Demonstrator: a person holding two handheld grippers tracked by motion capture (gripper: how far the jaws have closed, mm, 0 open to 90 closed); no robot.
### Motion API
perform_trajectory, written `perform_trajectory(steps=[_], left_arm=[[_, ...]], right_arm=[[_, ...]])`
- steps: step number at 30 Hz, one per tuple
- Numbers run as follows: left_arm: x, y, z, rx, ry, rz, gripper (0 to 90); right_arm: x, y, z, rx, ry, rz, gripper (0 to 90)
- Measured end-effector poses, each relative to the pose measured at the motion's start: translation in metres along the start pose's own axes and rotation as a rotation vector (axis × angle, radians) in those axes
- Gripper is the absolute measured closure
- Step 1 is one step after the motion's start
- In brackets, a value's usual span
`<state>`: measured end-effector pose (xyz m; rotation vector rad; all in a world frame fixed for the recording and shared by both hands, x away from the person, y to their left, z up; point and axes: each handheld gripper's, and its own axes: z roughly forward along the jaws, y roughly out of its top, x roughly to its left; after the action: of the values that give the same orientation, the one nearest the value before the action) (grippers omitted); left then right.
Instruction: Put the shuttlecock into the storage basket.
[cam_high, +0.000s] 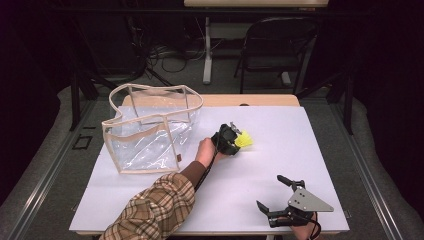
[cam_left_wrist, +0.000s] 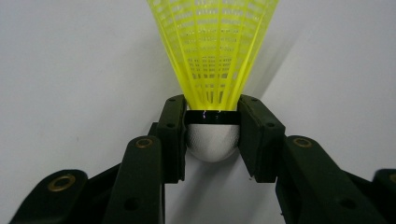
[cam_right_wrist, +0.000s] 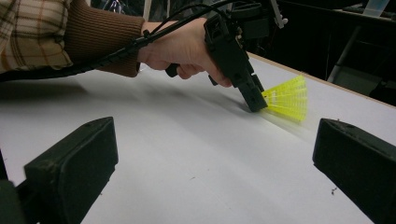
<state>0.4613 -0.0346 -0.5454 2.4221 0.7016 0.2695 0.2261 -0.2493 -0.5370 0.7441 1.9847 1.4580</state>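
Note:
A yellow plastic shuttlecock (cam_high: 244, 140) with a white rounded head lies near the middle of the white table top. My left gripper (cam_high: 233, 144) is shut on it: in the left gripper view the two jaws clamp the white head (cam_left_wrist: 212, 140) and the yellow skirt (cam_left_wrist: 212, 51) fans away from me. The right gripper view shows that left gripper (cam_right_wrist: 256, 100) tilted down at the table, with the shuttlecock (cam_right_wrist: 287, 97) at its tip. My right gripper (cam_high: 274, 195) rests open near the front right edge, its fingers (cam_right_wrist: 77, 161) wide apart with nothing between them.
A clear plastic tote bag (cam_high: 150, 127) with beige trim stands open at the back left of the table (cam_high: 280, 165). A folding chair (cam_high: 277, 42) and table legs stand beyond the far edge. A plaid sleeve (cam_high: 152, 210) reaches in from the front.

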Motion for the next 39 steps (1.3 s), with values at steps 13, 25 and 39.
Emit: perform_trajectory(steps=[13, 25, 39], left_arm=[[-0.003, 0.003, -0.01, -0.016, -0.01, 0.017, 64.6], [-0.003, 0.007, -0.022, -0.037, -0.01, 0.031, 64.7], [0.001, 0.01, -0.035, -0.041, -0.008, 0.041, 64.7]], right_arm=[[0.0, 0.0, 0.0, 0.003, -0.002, 0.006, 0.0], [-0.001, 0.0, -0.001, 0.004, -0.008, 0.002, 0.0], [-0.001, 0.0, -0.001, 0.005, -0.007, 0.002, 0.0]])
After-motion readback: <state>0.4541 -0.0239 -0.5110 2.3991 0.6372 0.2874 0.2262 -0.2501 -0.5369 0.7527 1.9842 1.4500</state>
